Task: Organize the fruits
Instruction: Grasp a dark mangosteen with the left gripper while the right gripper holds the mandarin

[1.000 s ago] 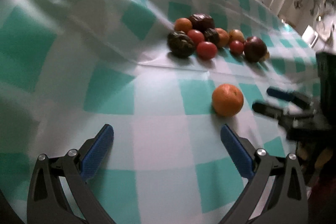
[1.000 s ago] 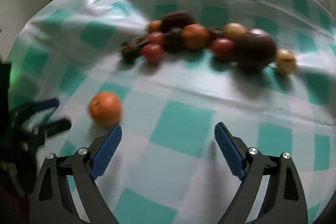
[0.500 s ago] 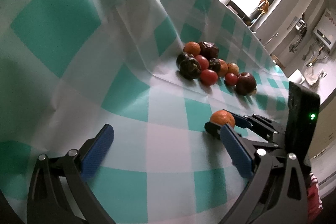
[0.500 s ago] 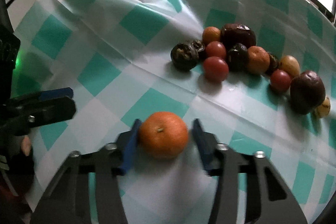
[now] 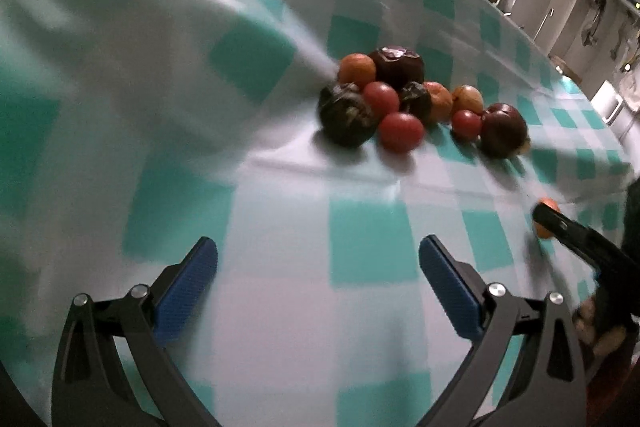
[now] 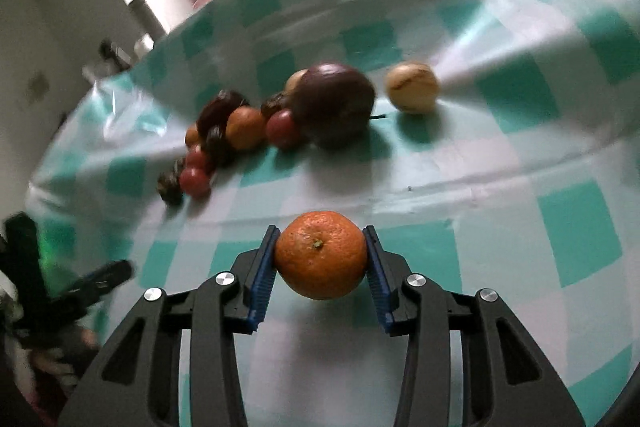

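The right gripper (image 6: 320, 259), spread wide a second ago, now clamps the mandarin (image 6: 321, 254) and holds it near the fruit pile (image 6: 280, 119), so sorting can begin, while the left gripper (image 5: 318, 273) is wide and empty, its jaws narrowing slightly.

orange (image 5: 546, 217) mostly hidden behind right gripper (image 5: 550, 221), fruit pile (image 6: 256, 131) blurred

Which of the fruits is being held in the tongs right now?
The orange, clamped between the right gripper's blue pads. All the other fruits lie on the checked cloth farther back.
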{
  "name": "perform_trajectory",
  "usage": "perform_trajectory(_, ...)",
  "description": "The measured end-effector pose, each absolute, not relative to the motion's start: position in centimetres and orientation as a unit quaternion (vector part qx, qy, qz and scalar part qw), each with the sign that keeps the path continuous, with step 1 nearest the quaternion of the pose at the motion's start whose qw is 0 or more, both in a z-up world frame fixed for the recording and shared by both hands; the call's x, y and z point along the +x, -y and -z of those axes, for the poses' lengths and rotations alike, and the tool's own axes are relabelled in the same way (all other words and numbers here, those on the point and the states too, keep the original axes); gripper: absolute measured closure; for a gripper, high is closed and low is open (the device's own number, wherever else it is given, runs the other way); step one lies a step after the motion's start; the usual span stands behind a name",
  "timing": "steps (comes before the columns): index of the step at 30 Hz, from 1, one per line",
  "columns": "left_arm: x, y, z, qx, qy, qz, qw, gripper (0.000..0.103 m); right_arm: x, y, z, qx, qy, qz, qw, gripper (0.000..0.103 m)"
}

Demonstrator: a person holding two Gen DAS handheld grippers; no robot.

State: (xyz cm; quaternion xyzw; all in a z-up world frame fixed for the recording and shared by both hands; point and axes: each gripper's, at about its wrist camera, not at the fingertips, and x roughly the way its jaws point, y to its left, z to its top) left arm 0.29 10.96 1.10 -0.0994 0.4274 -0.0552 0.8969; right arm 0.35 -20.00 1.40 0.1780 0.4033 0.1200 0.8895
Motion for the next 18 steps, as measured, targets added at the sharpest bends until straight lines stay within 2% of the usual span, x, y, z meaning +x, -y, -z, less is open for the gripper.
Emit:
perform_trajectory(11, 8.1, -8.3, -1.1, -0.040, -0.433, 0.016, 0.901, 0.033, 0.4, 20.3, -1.4, 0.189, -0.400, -0.146, 0.885, 0.061)
perform_trajectory(14, 8.8, -8.1, -1.2, -0.034, -0.431, 0.018, 0.901, 0.051, 0.3, 20.4, -1.4, 0.192, -0.399, -0.149, 0.884, 0.061)
perform_trajectory(15, 8.8, -8.1, -1.2, -0.036, -0.429, 0.019, 0.903, 0.059, 0.3, 20.4, -1.5, 0.193, -0.397, -0.149, 0.885, 0.061)
perform_trajectory(18, 8.0, -8.6, -1.3, -0.066, -0.419, 0.025, 0.905, 0.060, 0.3, 20.4, -1.4, 0.194, -0.398, -0.148, 0.884, 0.061)
